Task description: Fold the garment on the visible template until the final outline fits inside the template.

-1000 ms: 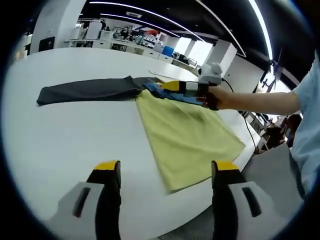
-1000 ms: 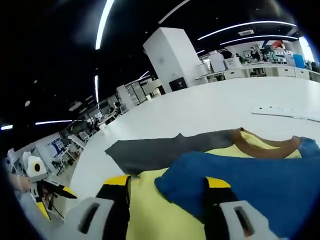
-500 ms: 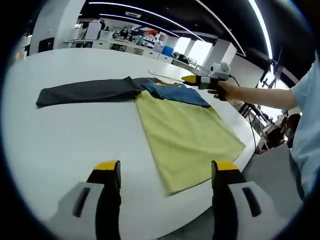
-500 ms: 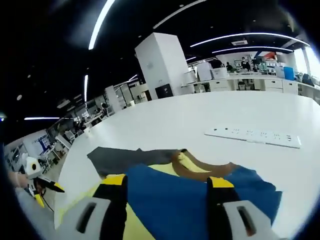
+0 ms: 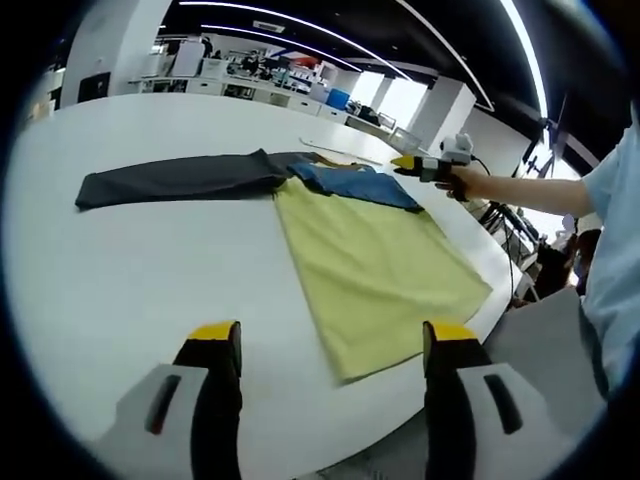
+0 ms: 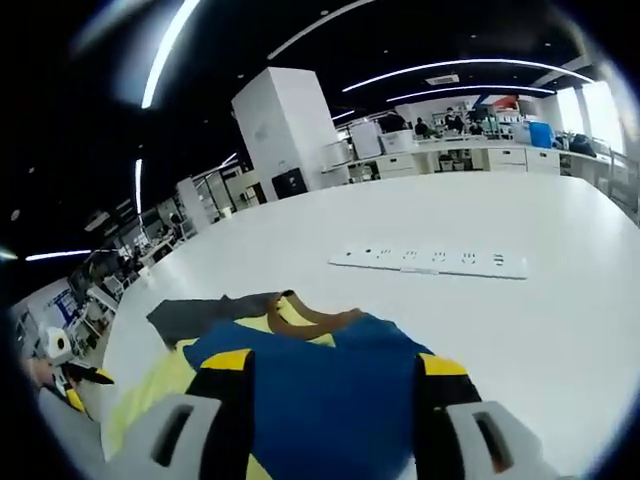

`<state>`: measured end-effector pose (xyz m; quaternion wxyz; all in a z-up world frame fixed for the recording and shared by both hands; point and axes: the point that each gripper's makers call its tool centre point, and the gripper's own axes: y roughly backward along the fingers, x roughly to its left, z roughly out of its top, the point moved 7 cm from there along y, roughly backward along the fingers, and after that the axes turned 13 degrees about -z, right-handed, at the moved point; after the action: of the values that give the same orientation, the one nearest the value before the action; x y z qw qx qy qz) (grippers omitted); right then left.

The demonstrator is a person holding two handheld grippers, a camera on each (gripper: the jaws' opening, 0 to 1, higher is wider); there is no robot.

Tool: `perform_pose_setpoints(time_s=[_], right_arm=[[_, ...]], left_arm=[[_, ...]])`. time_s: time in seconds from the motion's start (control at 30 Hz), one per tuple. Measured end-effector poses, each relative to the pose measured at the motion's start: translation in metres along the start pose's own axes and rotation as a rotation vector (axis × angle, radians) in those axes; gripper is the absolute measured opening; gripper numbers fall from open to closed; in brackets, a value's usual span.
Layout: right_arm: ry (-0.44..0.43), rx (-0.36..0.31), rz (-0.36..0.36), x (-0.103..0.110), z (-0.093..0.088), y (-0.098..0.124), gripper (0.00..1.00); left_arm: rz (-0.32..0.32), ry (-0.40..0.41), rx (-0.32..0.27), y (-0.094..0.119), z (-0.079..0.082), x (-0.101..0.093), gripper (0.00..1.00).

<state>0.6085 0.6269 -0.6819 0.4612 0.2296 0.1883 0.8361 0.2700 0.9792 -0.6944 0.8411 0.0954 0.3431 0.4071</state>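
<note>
No legible txt; garment flat on table.

The left gripper view looks from low over the near edge of the white worktop, forward between its own left tongs and across the surface to the garment, which lies well ahead; the right tongs show far off at that garment's far end, held by a hand; the right gripper view sits close above the same garment — its blue part just beyond the right tongs — and faces along the worktop towards the room; both views share the garment, and the left tongs appear small at the lower left edge there.
</note>
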Motion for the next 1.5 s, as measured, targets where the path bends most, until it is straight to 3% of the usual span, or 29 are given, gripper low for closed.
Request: perform_pose_setpoints(time_s=[0.23, 0.33, 0.57, 0.67, 1.03, 1.5], right_arm=[[-0.143, 0.026, -0.071, -0.035, -0.005, 0.000, 0.55], [-0.234, 0.030, -0.081, -0.047, -0.008, -0.002, 0.43], [-0.301, 0.049, -0.095, -0.058, -0.014, -0.009, 0.28], [-0.395, 0.035, -0.078, -0.059, -0.015, -0.012, 0.25], [-0.464, 0.057, -0.081, -0.062, -0.023, -0.020, 0.00], [-0.453, -0.001, -0.099, -0.067, -0.021, -0.001, 0.00]], left_arm=[[0.012, 0.013, 0.002, 0.003, -0.006, -0.001, 0.71], [0.020, 0.020, 0.006, 0.004, -0.008, 0.000, 0.71], [0.037, 0.029, 0.021, 0.009, -0.011, 0.001, 0.71], [0.044, 0.032, 0.019, 0.010, -0.011, 0.002, 0.71], [0.043, 0.047, 0.042, 0.006, -0.016, 0.001, 0.71], [0.026, 0.034, 0.047, -0.001, -0.016, -0.001, 0.70]])
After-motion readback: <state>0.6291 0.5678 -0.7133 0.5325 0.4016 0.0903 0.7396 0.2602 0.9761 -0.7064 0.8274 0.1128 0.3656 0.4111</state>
